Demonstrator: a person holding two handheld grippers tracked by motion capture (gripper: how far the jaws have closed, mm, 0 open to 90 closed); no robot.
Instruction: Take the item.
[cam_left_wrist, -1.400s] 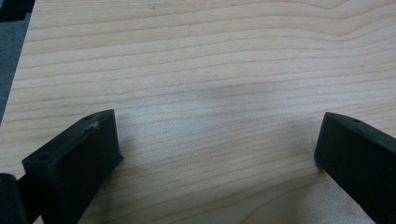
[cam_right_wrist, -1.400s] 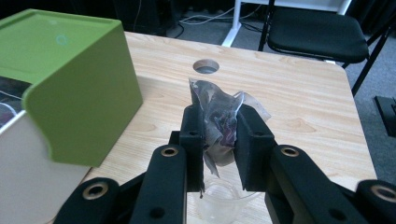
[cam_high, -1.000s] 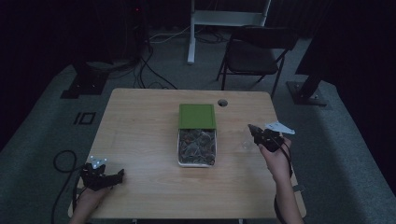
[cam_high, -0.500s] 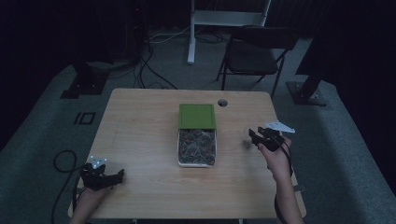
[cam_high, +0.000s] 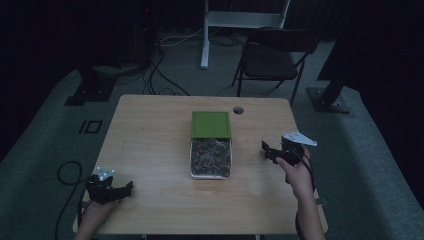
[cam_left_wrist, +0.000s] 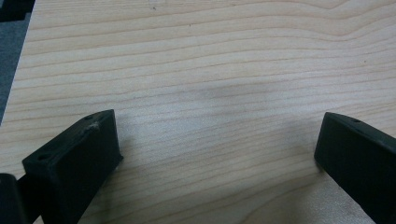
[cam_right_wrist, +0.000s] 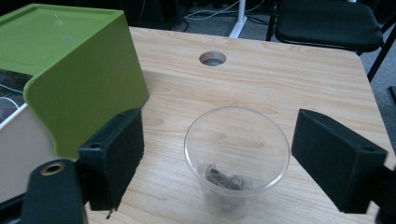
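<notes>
Right gripper (cam_right_wrist: 217, 154): jaws just opened, released around clear cup (cam_right_wrist: 236, 156) | green-lidded box (cam_right_wrist: 74, 70) beside its left jaw | left gripper (cam_left_wrist: 217, 154): released over table (cam_left_wrist: 210, 70)

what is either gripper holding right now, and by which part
Nothing: the right gripper has just been opening around the clear cup, pads apart from it; the left gripper is open.

A dim recording lab or studio — black curtains close off the back, cables (cam_high: 155, 70) trail over grey carpet at upper left, and a folding chair (cam_high: 272, 57) stands by a white stand (cam_high: 205, 35) behind the lone wooden table (cam_high: 150, 145).
</notes>
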